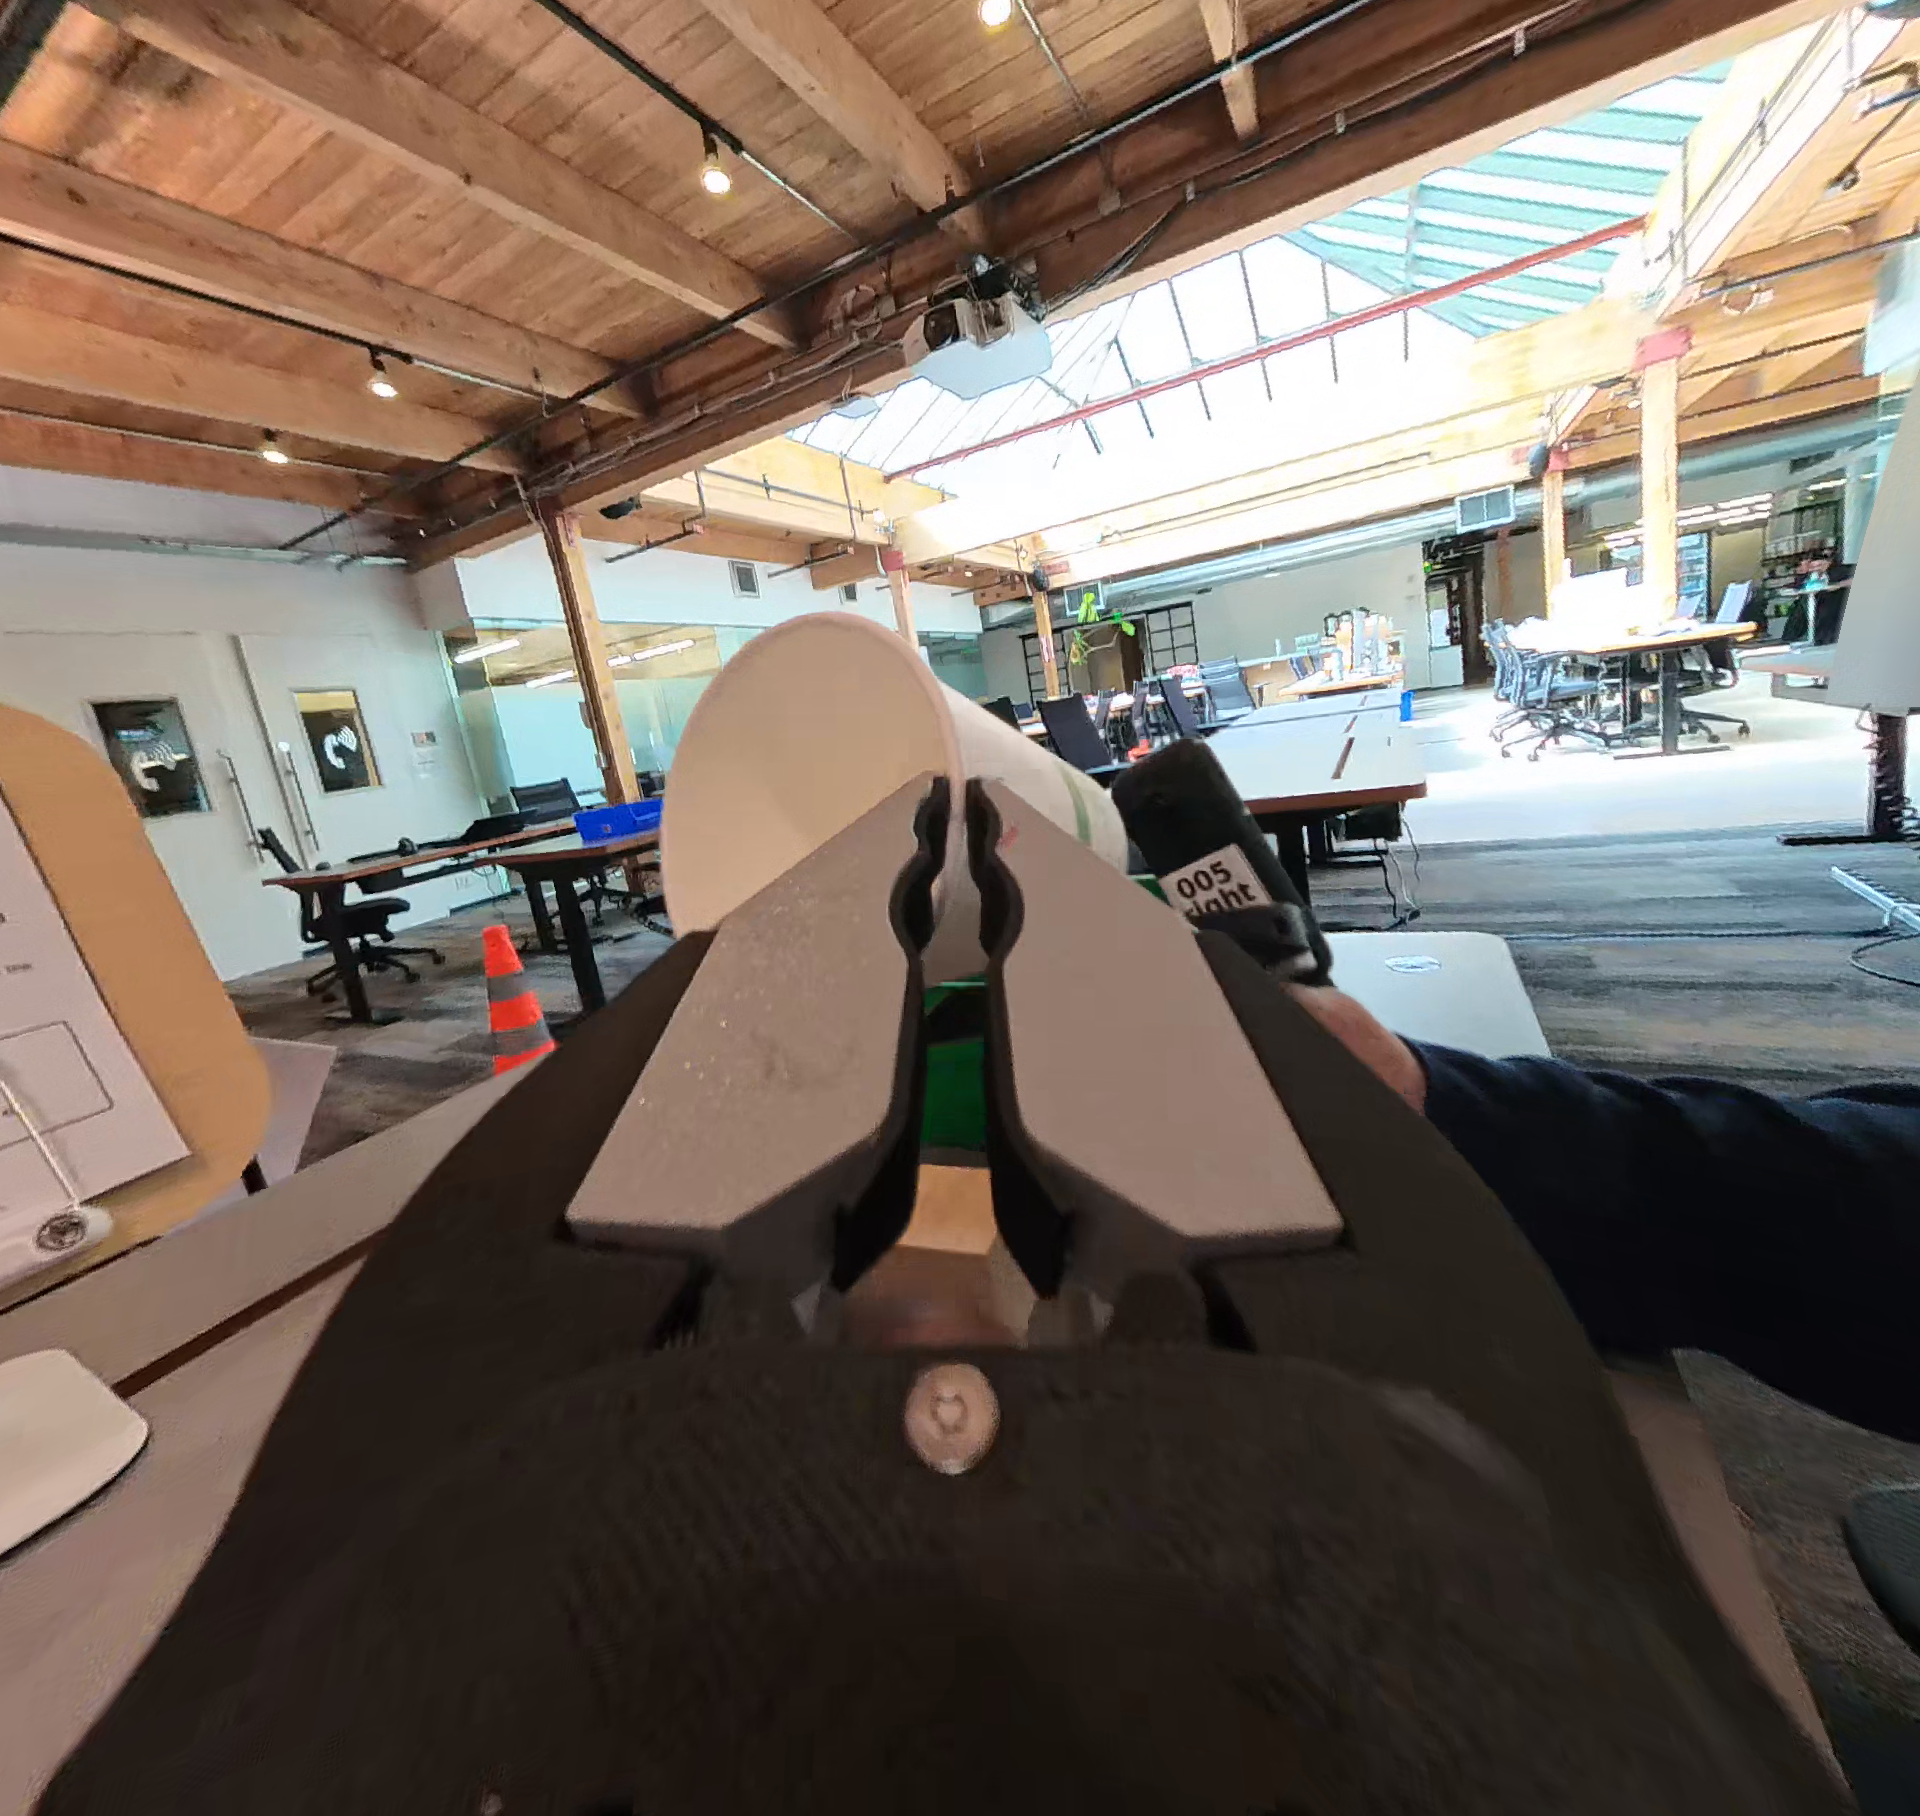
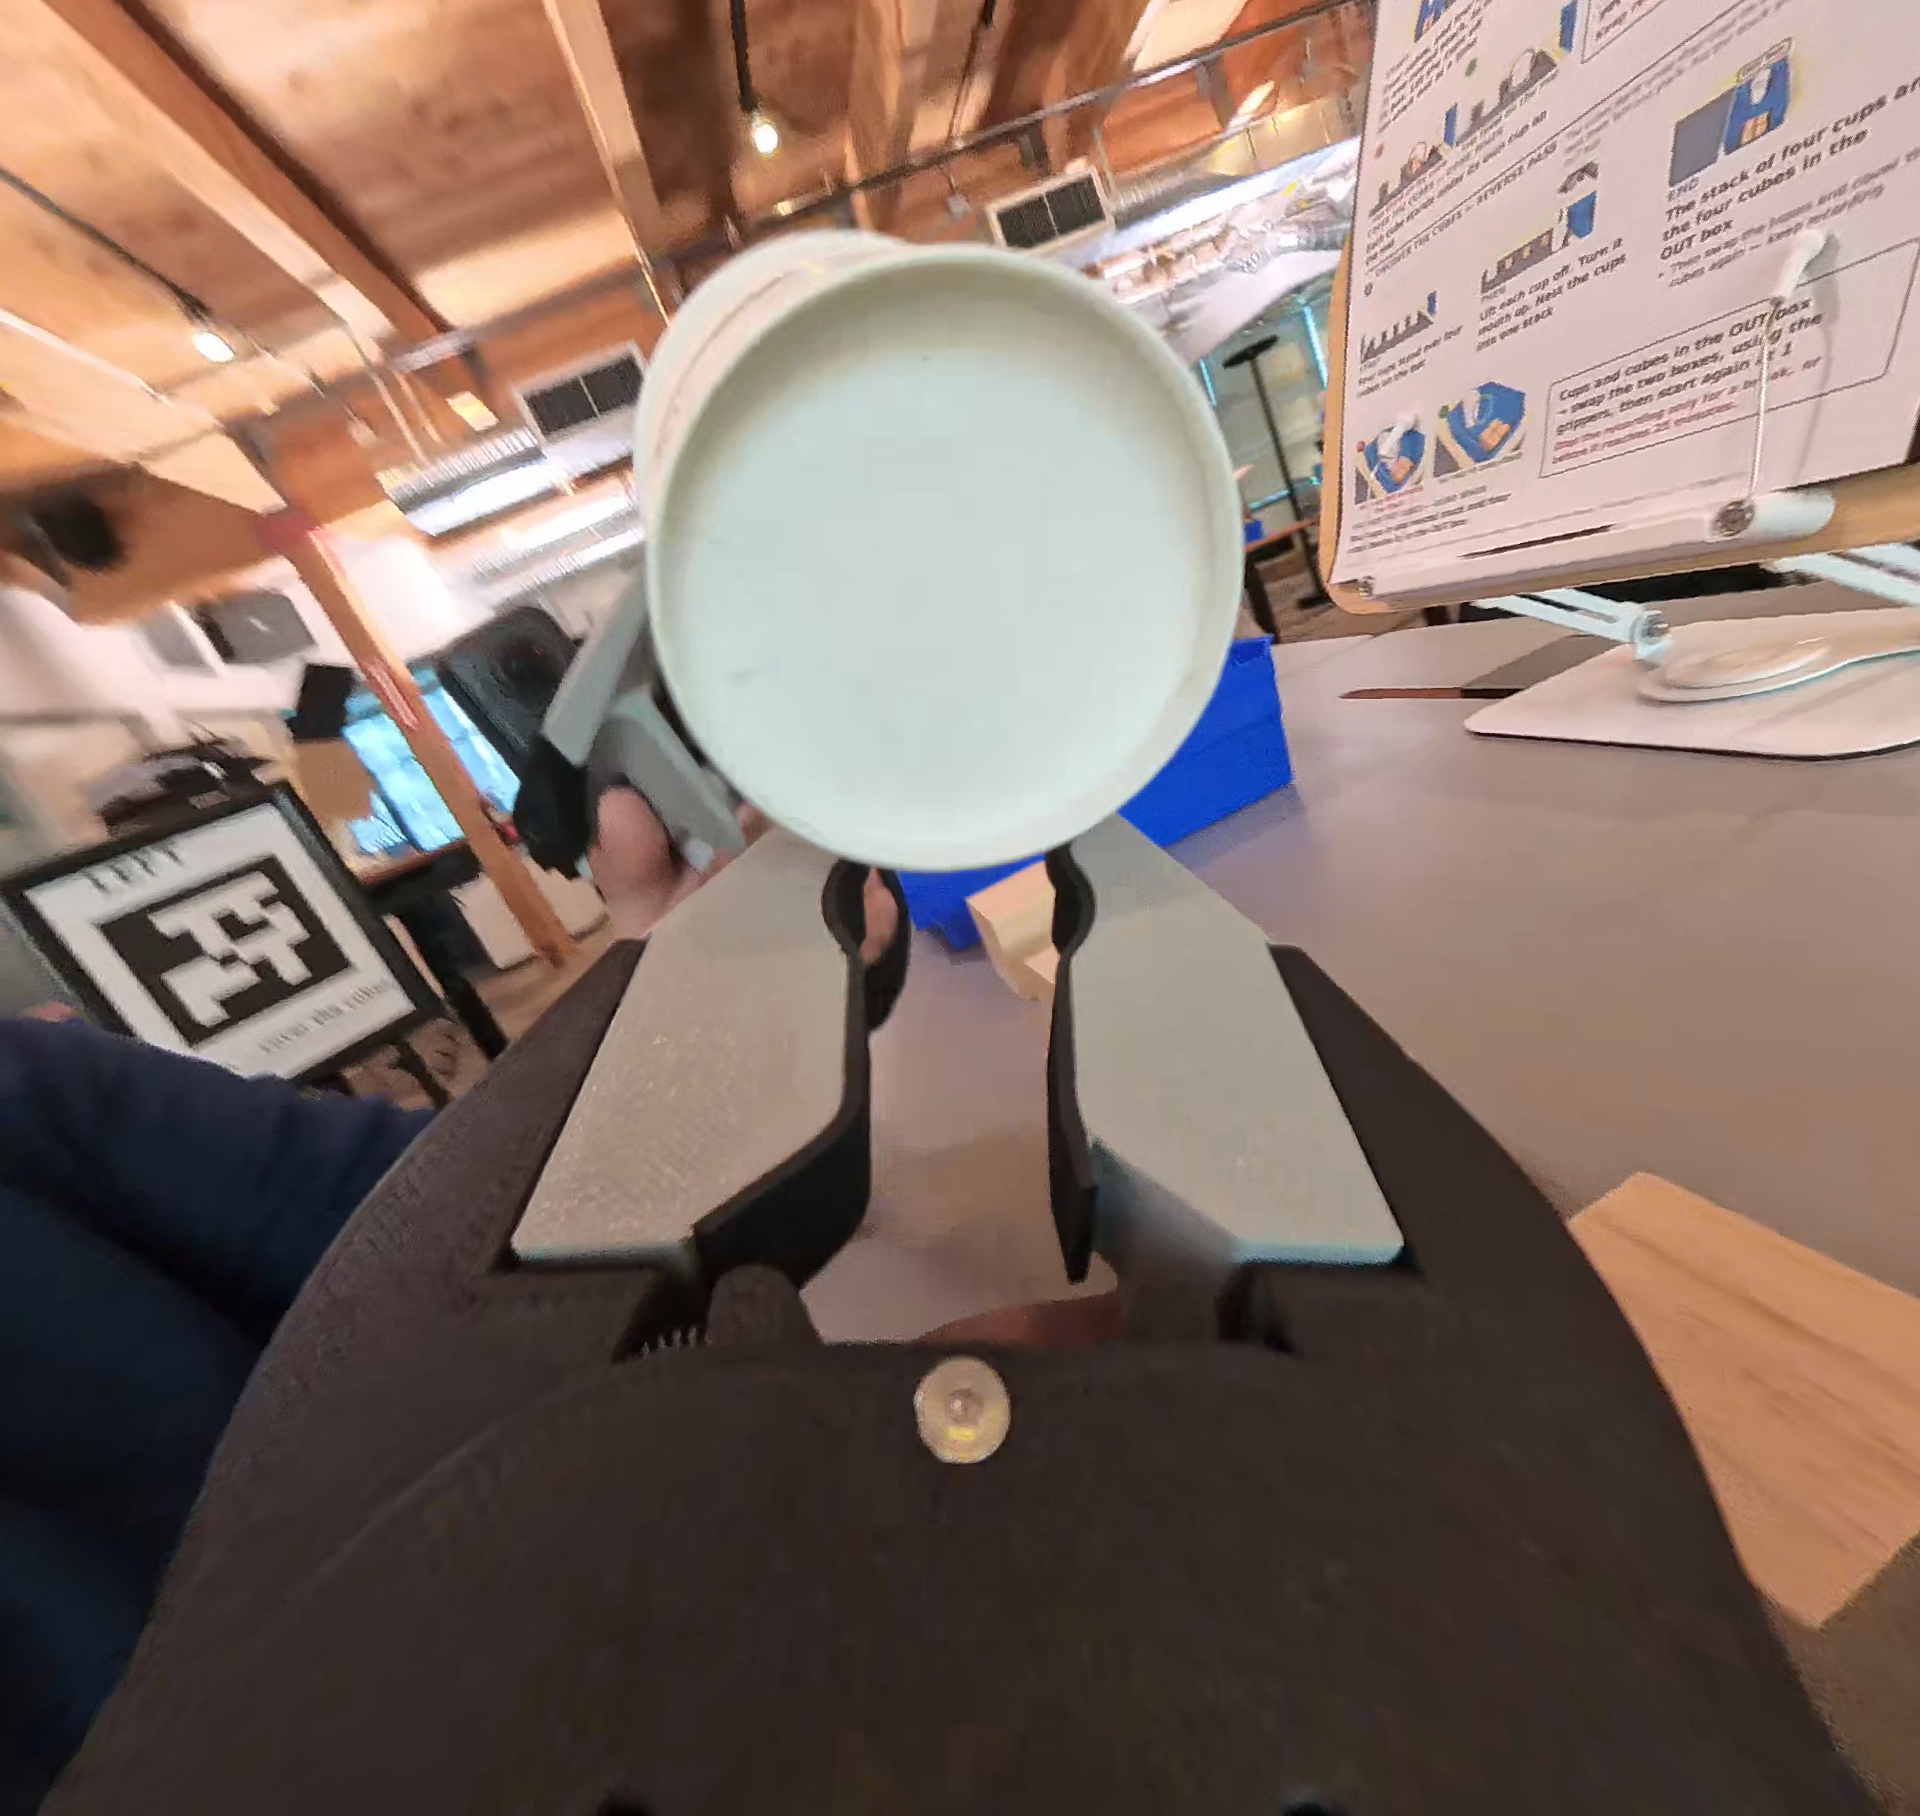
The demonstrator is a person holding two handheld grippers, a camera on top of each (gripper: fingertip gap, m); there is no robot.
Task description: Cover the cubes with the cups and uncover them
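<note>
My left gripper (image 1: pixel 958 800) is shut on the rim of a white paper cup (image 1: pixel 800 758) and holds it on its side in the air, with one pad inside the mouth and one outside. In the right wrist view the cup's round bottom (image 2: pixel 935 561) faces the camera. My right gripper (image 2: pixel 956 878) is open just under that bottom and holds nothing. Its fingertips (image 2: pixel 1062 883) stand apart and do not press on the cup. A pale wooden cube (image 2: pixel 1013 925) lies on the grey table (image 2: pixel 1558 935) beyond them. A left gripper finger (image 2: pixel 623 727) shows behind the cup.
A blue bin (image 2: pixel 1216 769) stands on the table behind the cup. A larger wooden block (image 2: pixel 1766 1392) lies near right. An instruction sheet on a stand (image 2: pixel 1621 208) is at the far right. A person's dark sleeve (image 1: pixel 1662 1205) reaches in. A marker board (image 2: pixel 229 935) stands off the table's left. From the right gripper's tips to the larger wooden block (image 2: pixel 1766 1392) is close to 12 centimeters.
</note>
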